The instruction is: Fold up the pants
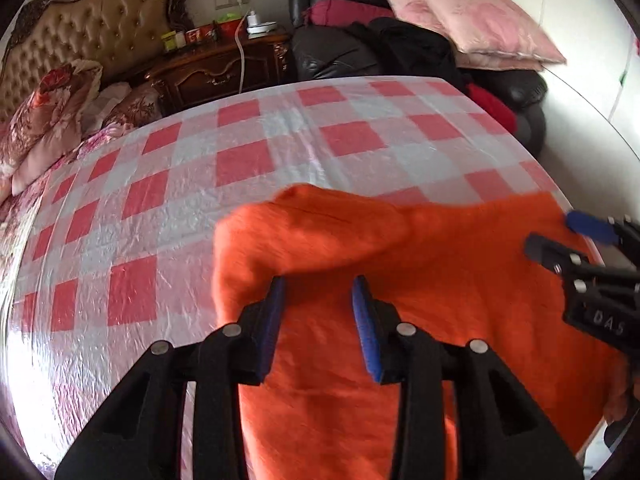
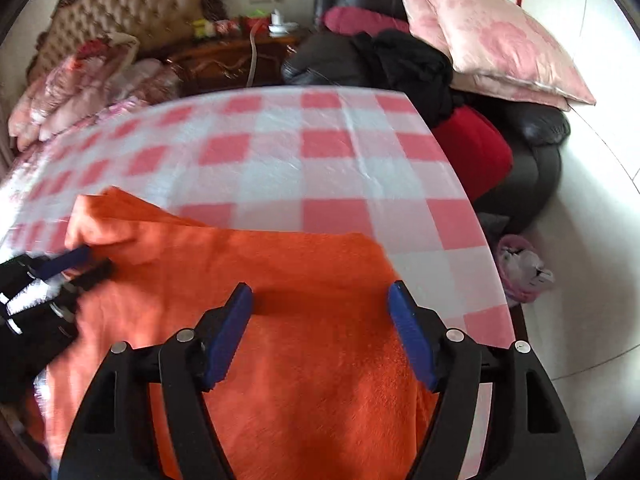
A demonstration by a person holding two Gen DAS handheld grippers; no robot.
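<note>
Orange pants (image 1: 400, 272) lie on the near part of a table covered in a red-and-white checked cloth (image 1: 200, 168) under clear plastic. A fold of the fabric humps up along their far edge, and the near part runs out of view under the grippers.

The left gripper (image 1: 319, 300) hangs over the left part of the pants, its blue-padded fingers (image 1: 276, 320) parted with nothing between them. The right gripper (image 2: 320, 300) hangs over the right part, its fingers (image 2: 408, 332) spread wider, also pinching nothing. In the right wrist view the left gripper appears at the left edge, blurred, its tips just beside the raised fold; whether they touch it cannot be told.

No container on the table can be made out. On the floor to the right of the table lies a pink bag (image 2: 520, 268); its contents are too blurred to tell.

Beyond the table stands a bed with a tufted headboard (image 1: 100, 28) and floral bedding (image 1: 52, 112), a dark wooden nightstand (image 1: 224, 64) with small, indistinct items on top, and a black leather sofa (image 1: 336, 48) piled with pink pillows (image 1: 472, 16) and dark and red clothing. The floor is pale.
</note>
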